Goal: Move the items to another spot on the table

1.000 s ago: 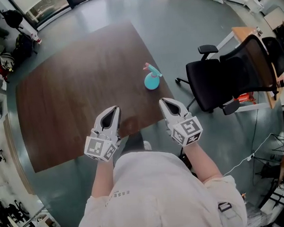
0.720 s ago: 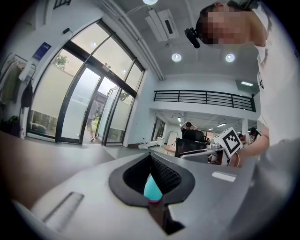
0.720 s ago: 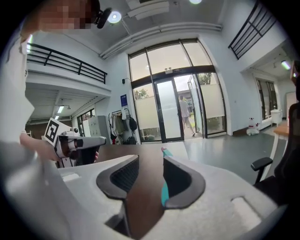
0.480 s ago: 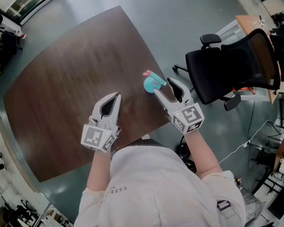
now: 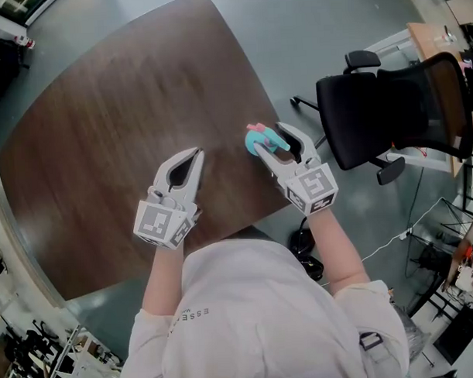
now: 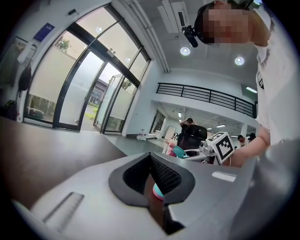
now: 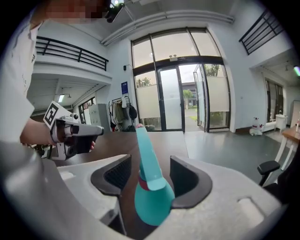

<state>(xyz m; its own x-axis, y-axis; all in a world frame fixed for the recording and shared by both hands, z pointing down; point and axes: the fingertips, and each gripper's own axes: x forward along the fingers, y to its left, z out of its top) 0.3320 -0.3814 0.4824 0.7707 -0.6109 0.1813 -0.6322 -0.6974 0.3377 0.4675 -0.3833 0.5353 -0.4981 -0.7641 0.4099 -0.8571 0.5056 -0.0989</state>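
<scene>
1. The teal spray bottle (image 5: 256, 144) stands upright on the table (image 5: 125, 95), just beside its right edge and toward the near right corner.
2. The right claw (image 7: 151, 177) sits around it, jaws spread and opening wider. The bottle's round belly is between the pads, and neither pad looks to be pressing on it.
3. The left claw (image 5: 191, 158) hovers over the near part of the table, jaws together with nothing in them, well apart from the bottle.
4. To my eye the step in hand is taking hold of the bottle. It would go best to centre the belly between the pads and ease forward until it sits deep. Then close on the fat part below the pink collar, not on the thin slanted nozzle.
5. The body is rounded and looks smooth, so an off-centre squeeze could pop it sideways, and the edge is right there. Close slowly, lift straight up, then carry it inward to a bare spot.
</scene>
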